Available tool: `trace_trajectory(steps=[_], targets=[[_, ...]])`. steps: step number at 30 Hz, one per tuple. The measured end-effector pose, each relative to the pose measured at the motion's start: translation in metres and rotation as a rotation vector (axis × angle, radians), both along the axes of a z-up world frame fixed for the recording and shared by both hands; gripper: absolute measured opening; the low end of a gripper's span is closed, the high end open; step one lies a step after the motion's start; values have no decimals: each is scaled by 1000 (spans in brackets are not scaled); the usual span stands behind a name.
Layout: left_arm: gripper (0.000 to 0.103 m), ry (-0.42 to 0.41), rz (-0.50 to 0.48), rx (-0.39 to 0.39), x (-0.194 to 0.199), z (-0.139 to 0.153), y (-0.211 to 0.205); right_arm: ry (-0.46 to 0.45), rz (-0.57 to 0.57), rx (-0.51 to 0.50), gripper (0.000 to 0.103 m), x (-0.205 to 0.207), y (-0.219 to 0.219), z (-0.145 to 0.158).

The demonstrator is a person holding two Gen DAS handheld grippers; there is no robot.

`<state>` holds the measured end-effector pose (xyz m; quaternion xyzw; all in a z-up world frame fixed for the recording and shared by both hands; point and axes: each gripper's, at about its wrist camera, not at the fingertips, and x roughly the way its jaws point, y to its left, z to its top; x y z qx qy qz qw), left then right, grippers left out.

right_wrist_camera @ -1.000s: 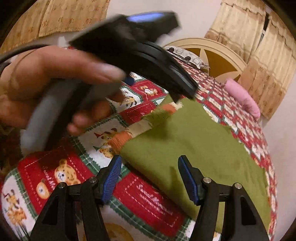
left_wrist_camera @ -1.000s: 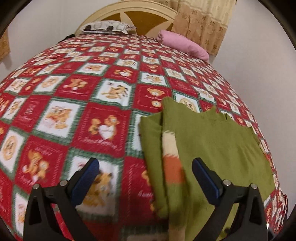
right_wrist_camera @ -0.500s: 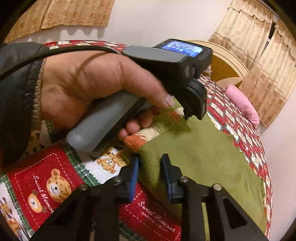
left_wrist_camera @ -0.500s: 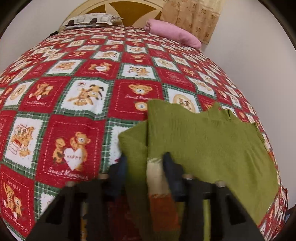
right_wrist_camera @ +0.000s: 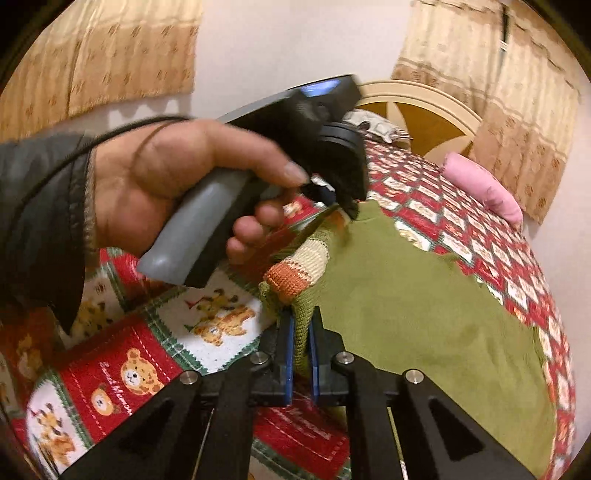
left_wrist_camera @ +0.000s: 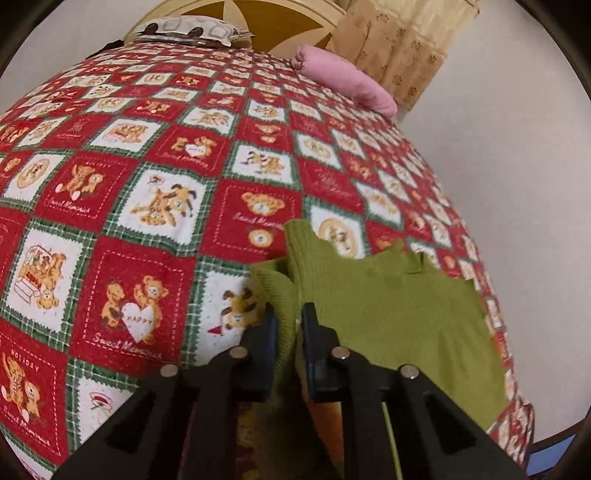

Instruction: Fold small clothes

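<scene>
A small green knit sweater (left_wrist_camera: 388,314) with a cream and orange striped cuff (right_wrist_camera: 299,269) lies on the bed, one sleeve folded over its body. My left gripper (left_wrist_camera: 290,325) is shut on the sweater's left folded edge. My right gripper (right_wrist_camera: 301,332) is shut on the sweater's near edge just below the striped cuff. In the right wrist view the left gripper (right_wrist_camera: 343,199), held in a hand, pinches the sweater further up the same edge. The fabric at both grips is lifted a little off the quilt.
The bed is covered by a red, white and green teddy-bear quilt (left_wrist_camera: 147,206). A pink pillow (left_wrist_camera: 343,85) and a patterned pillow (left_wrist_camera: 188,31) lie by the headboard. A white wall (left_wrist_camera: 498,147) runs close along the bed's right side.
Both grippers were open above the sweater a second ago. They came down, closed on its left edge, and have lifted that edge slightly.
</scene>
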<state>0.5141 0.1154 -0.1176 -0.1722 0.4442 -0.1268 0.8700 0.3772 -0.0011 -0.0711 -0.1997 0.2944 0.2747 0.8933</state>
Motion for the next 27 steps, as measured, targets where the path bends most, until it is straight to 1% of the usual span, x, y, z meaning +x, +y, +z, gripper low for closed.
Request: trace_trajectory(steps=[3,7,14,23,27], targets=[[13,-20,-5,-6,-1,11,-9,0,-33,56,5,3,-16,9],[13,-40,-17,-30,-3,25,-22,2,-63,97,5,4,-31,15],[13,-65,-47,-44,-2,52,-54,15,-116,189,5,7,-69,24],[13,-87,-130,-49,-1,73,-115,41,-178,285,5,7,-123,28],[13,-90,-169,-42,-1,78,-146,75,-207,364,5,10,-154,30]])
